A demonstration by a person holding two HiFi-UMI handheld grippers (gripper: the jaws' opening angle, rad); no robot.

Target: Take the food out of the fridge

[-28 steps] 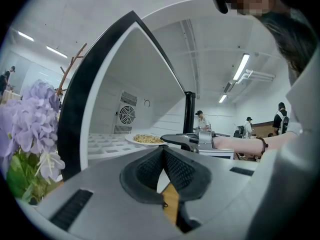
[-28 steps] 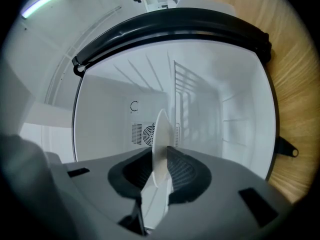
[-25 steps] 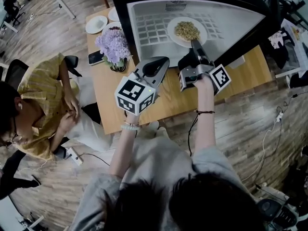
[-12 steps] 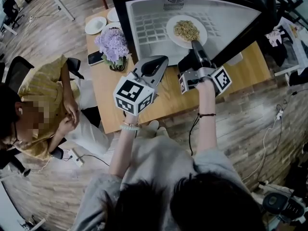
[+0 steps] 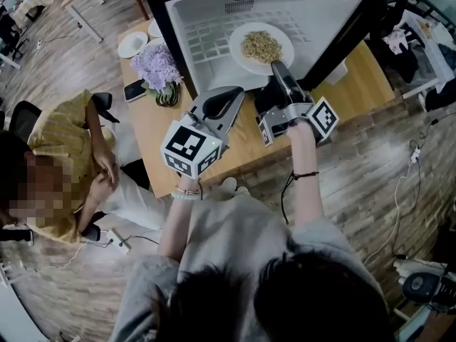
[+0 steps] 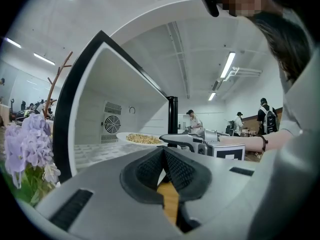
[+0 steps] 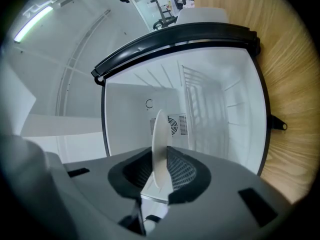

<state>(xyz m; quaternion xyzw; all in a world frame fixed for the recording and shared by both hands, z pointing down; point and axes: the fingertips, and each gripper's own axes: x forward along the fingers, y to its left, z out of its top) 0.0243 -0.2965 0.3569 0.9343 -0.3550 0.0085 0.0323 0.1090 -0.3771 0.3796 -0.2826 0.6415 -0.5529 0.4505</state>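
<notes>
Grey plastic and closest in, the left gripper (image 5: 239,92) hovers over the pale wooden table (image 5: 235,147) with its ribbed black pads (image 6: 181,170) pressed together on nothing at all, so it's a spare hand for now. Just beside it, the right gripper (image 5: 276,67) has its jaws pinched on the near rim of the round white plate (image 5: 241,54), and that rim shows in the right gripper view as a thin sliver clamped between the pads. That one-edge hold is the worry. All the weight hangs out past the grip, so the far side could droop and the heap of brownish noodle-like food (image 5: 261,45) could slide off, or the smooth rim could slip free on a quick pull. The plate sits in the mouth of the black-framed, white-lined fridge (image 5: 206,20), toward the front. Whether it rests on the floor or hangs just clear, I can't tell. It lies flat, face up. Being round, it has no long axis, and its only line runs from the gripped edge straight back toward the fan grille.
</notes>
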